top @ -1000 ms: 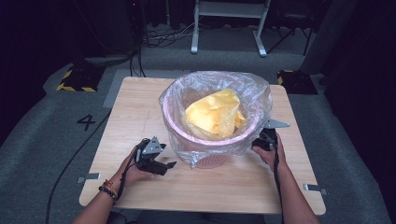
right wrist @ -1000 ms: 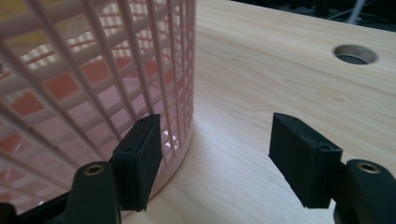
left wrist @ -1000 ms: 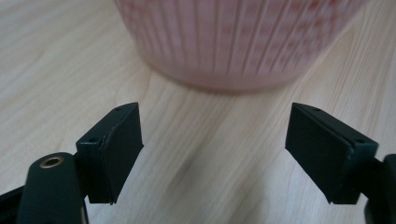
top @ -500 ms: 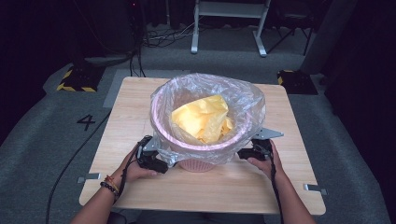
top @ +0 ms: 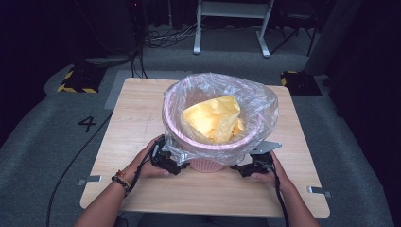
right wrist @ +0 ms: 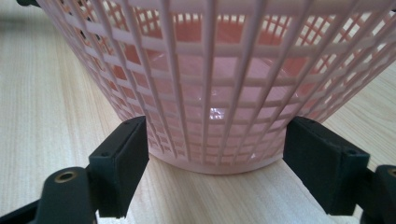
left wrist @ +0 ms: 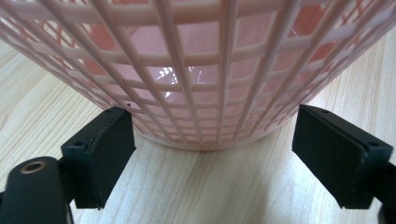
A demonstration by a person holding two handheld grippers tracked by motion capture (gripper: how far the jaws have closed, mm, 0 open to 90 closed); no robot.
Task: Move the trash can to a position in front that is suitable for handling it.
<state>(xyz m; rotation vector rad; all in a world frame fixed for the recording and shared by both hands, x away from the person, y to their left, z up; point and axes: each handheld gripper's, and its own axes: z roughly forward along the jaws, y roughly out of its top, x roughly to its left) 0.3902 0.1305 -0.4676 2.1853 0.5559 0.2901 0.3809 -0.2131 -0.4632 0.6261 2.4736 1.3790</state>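
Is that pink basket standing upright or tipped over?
Upright: the pink lattice plastic basket sits base-down on the wooden table, its bag-lined mouth facing up.

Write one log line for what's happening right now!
left gripper: open at basket base | right gripper: open at base | bag: lining basket | table

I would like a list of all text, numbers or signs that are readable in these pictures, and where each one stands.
"4": a dark digit on the grey floor, left of the wooden table.
Yellow-and-black hazard stripes, no words: on the dark block on the floor beyond the table's left corner.
No text is readable on the pink basket, the clear bag, or the yellow wrapper inside.
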